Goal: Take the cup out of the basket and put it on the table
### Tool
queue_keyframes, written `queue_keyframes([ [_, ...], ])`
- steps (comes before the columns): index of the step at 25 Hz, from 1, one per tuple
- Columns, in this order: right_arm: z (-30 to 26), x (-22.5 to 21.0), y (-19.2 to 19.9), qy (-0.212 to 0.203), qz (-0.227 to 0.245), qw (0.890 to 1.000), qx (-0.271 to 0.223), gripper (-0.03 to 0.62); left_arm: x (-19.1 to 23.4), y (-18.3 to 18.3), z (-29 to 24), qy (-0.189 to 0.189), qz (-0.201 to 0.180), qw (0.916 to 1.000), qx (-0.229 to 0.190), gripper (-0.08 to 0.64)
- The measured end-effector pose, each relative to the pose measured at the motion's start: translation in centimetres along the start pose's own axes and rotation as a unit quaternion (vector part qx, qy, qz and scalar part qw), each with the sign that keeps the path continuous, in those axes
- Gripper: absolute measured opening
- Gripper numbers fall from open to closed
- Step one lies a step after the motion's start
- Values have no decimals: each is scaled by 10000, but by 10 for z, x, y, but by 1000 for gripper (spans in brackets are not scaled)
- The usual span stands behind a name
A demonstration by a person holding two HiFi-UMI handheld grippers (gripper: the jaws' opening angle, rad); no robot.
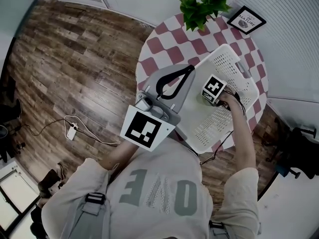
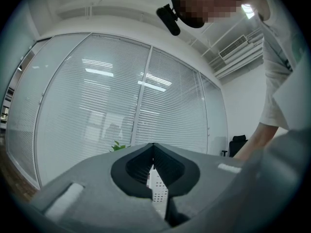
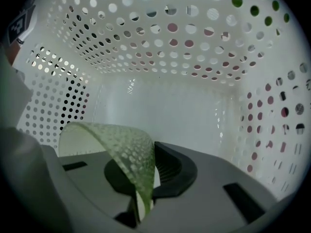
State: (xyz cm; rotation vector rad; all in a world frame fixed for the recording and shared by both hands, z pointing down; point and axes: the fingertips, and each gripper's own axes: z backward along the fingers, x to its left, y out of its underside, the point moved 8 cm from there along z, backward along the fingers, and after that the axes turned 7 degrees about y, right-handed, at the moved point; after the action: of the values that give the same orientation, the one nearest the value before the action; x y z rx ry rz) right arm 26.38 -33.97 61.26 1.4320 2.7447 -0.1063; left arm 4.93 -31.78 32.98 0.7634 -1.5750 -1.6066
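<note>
The cup (image 3: 119, 147) is pale green with a dotted pattern and sits inside the white perforated basket (image 3: 160, 101). My right gripper (image 3: 150, 159) is down in the basket, shut on the cup's thin wall, which bends between the pads. In the head view the right gripper (image 1: 215, 89) shows mainly its marker cube over the basket (image 1: 234, 66), with a sliver of green cup (image 1: 201, 99) beside it. My left gripper (image 1: 188, 69) hangs raised over the basket's near-left side, shut and empty. In its own view the left gripper (image 2: 153, 147) points at window blinds.
The basket stands on a round table (image 1: 159, 46) with a red-and-white checked cloth. A potted plant (image 1: 202, 6) and a framed picture (image 1: 246, 19) sit at the table's far side. A cable with a power strip (image 1: 72, 131) lies on the wooden floor to the left.
</note>
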Motion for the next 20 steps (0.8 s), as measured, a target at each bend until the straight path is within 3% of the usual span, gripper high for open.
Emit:
queue_keyframes([
  [6,14,-1,-2,245,-58,9996,-103,25,-3,-1,0,-6,-39,10000,-18,5],
  [12,88,-11,-12,610,-737,9885,-1171,24,-7,-12,-7,108,-227,9996,-121,5],
  [16,156,-8,-13,946,-1117,9659,-2134,25,-11,-20,-10,139,-360,9991,-163,5],
  [20,236,6,-3,1865,-1171,9244,-3115,25,-15,-28,-14,174,-455,9986,-215,5],
])
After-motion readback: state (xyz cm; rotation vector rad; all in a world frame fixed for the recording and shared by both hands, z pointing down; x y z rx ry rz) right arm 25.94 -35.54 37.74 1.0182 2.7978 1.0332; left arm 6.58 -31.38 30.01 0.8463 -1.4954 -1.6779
